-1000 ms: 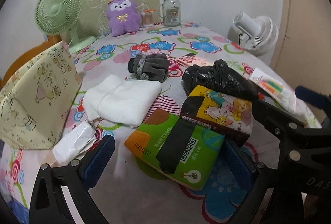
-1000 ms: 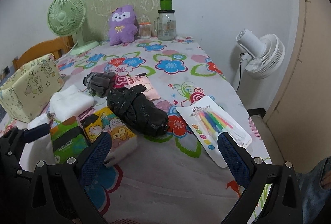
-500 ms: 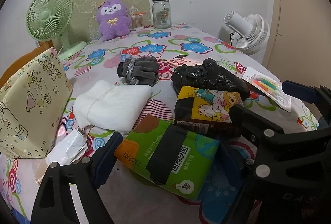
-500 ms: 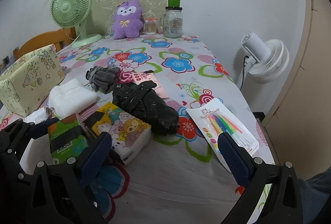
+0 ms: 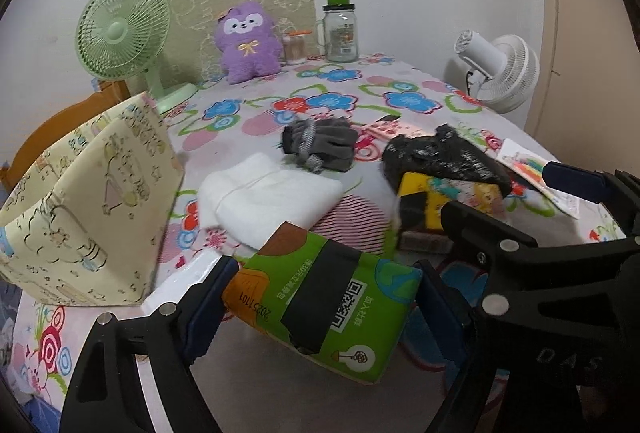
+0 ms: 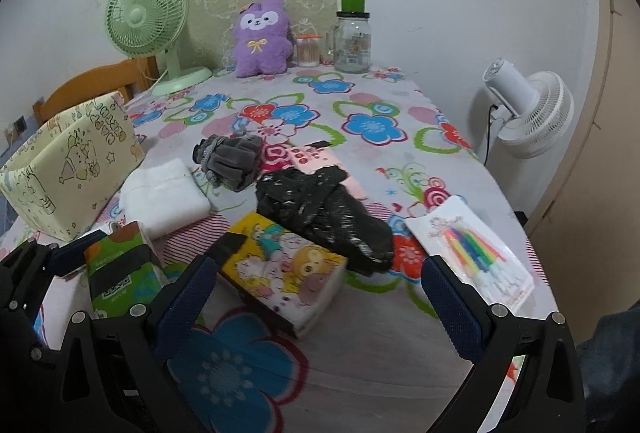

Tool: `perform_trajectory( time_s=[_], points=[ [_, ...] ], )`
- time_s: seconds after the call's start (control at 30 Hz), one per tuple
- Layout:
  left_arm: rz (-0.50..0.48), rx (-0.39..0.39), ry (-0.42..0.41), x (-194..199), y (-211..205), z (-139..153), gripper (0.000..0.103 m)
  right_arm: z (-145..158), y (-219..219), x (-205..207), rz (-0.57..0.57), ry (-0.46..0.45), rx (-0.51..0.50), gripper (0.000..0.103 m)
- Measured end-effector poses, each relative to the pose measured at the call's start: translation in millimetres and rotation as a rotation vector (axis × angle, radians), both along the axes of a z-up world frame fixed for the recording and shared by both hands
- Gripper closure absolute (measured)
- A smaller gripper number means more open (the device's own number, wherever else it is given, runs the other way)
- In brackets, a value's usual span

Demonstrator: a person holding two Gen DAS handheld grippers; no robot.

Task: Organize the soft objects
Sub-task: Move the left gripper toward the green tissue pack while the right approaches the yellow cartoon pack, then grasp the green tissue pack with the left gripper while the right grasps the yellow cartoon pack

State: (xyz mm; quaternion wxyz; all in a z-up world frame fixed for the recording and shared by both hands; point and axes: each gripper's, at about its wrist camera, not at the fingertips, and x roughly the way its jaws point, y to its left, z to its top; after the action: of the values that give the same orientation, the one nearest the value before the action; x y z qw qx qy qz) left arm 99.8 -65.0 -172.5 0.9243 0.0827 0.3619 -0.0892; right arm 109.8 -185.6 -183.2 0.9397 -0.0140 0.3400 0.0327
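The green tissue pack (image 5: 324, 307), pinched in the left gripper (image 5: 320, 297) just beside the yellow storage box (image 5: 86, 209), is barely a start; towel (image 5: 268, 197), gloves (image 5: 320, 147) and cartoon pack (image 6: 284, 269) lie beyond it, the right gripper (image 6: 316, 297) spread, empty.

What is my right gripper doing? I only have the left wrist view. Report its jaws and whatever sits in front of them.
Observer: The right gripper is open, with nothing between its fingers.
Operator: Describe the yellow tissue pack. That gripper blocks most of it for me.
Observer: The yellow tissue pack lies flat on the tablecloth, just ahead of the gripper's left finger. The black bag rests against its far edge.
Operator: Now give me the card on the other side.
Observer: The pen card lies beside the right finger, apart from the black bag.
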Motion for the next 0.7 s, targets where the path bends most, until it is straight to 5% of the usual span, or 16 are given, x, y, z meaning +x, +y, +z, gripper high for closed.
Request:
perform_trajectory(
  time_s=[0.3, 0.7],
  points=[
    [-0.006, -0.062, 0.038, 4.0, 15.6, -3.7, 0.014, -7.3, 15.3, 14.2, 0.011, 0.036, -0.016, 0.000],
    [-0.018, -0.049, 0.047, 10.6, 15.4, -10.2, 0.014, -20.2, 27.3, 31.5, 0.005, 0.093, -0.025, 0.000]
  ],
)
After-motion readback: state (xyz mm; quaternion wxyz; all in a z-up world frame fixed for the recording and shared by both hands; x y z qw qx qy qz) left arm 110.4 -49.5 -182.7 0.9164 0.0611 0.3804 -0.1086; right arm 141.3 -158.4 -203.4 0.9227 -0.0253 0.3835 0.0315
